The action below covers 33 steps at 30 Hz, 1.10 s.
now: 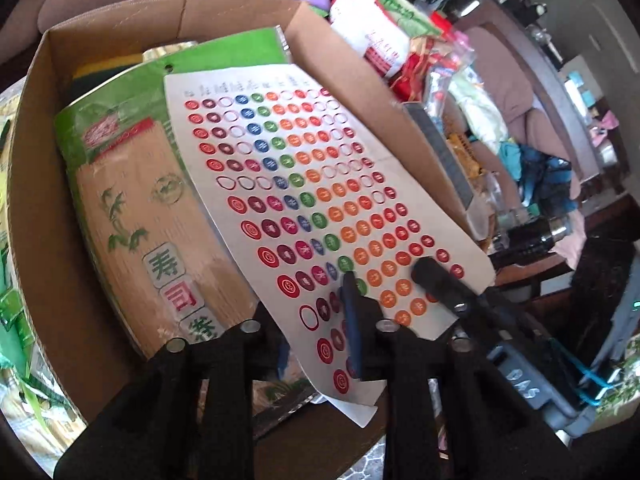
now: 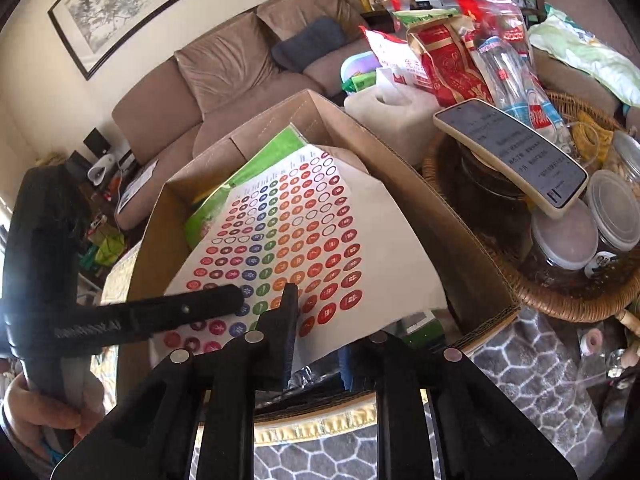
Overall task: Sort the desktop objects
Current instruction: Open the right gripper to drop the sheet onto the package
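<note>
Cardboard box (image 1: 36, 168) ahead of my tools; sticker sheet (image 1: 288, 184) lies in it on the sushi mat pack (image 1: 132, 200). Left tool (image 1: 304, 312) and right tool (image 2: 320, 320) both parted, sheet's near edge between the fingers. It overhangs; dragging could pull it out.

Green bamboo-mat package (image 1: 132, 208) labelled 寿司 (third character cut off), gripper body (image 1: 520, 388) marked "DAS"

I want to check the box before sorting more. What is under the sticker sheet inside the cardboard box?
Under the sticker sheet lies a green sushi mat package in the cardboard box. Anything beneath them is mostly covered.
</note>
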Available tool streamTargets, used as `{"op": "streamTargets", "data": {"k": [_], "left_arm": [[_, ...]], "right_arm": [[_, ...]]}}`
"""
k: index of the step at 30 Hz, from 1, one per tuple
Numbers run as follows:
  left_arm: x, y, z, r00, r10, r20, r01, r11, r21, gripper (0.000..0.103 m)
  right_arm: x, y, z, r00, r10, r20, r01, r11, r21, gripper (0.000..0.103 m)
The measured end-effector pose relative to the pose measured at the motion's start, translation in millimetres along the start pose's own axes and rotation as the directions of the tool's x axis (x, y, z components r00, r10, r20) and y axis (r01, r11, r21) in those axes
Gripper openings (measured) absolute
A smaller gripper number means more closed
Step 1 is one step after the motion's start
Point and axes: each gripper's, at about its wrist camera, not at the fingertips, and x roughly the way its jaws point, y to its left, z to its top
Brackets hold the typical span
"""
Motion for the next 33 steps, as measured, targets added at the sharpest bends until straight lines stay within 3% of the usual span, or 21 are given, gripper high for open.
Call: {"op": "streamTargets", "data": {"k": [2,3,8,11,15,17,19,24,27,30,33], "left_arm": [[-3,3,-4,1.0,0.013,0.002,-0.013,1.0,-0.013,0.053],[-7,6,-7,1.0,0.011,0.008,-0.011,1.0,-0.02,0.056],[-33,8,-13,0.999,-0.03,0.02,0.03,0.999,-0.025,0.06],[-55,5,-19,0.998,-0.031,0.048,0.032,0.999,-0.018,0.075],[-90,11,-27,0.995,-0.038,0.09,0.039,0.999,-0.008,0.075],[-111,18,-32,0.991,-0.059,0.122,0.06,0.998,-0.005,0.075],[-133,29,-41,0.986,-0.049,0.158,0.049,0.999,0.003,0.076],[-171,66,-64,0.979,-0.012,0.204,0.009,1.0,0.016,0.078],[-186,89,-72,0.976,-0.01,0.217,0.008,1.0,0.014,0.078],[-194,107,-73,0.976,0.002,0.219,-0.006,1.0,0.019,0.078],[-200,122,-76,0.973,0.038,0.229,-0.046,0.998,0.03,0.078]], "right_arm": [[-11,-1,0,1.0,-0.023,0.009,0.023,1.0,0.013,0.05],[-18,-3,0,0.999,-0.034,0.022,0.034,0.999,0.023,0.054],[-55,-9,1,0.996,-0.045,0.075,0.041,0.998,0.048,0.055],[-66,-5,2,0.994,-0.072,0.082,0.068,0.997,0.043,0.055],[-71,6,1,0.991,-0.105,0.082,0.103,0.994,0.028,0.057],[-73,9,-1,0.994,-0.07,0.087,0.066,0.996,0.052,0.057],[-71,14,-4,0.996,-0.048,0.073,0.044,0.998,0.053,0.057],[-31,25,0,0.99,-0.131,-0.045,0.131,0.991,-0.011,0.063],[0,35,4,0.97,-0.203,-0.133,0.193,0.977,-0.088,0.063],[33,46,12,0.923,-0.31,-0.229,0.273,0.945,-0.178,0.066],[61,57,12,0.876,-0.365,-0.316,0.292,0.922,-0.255,0.068]]}}
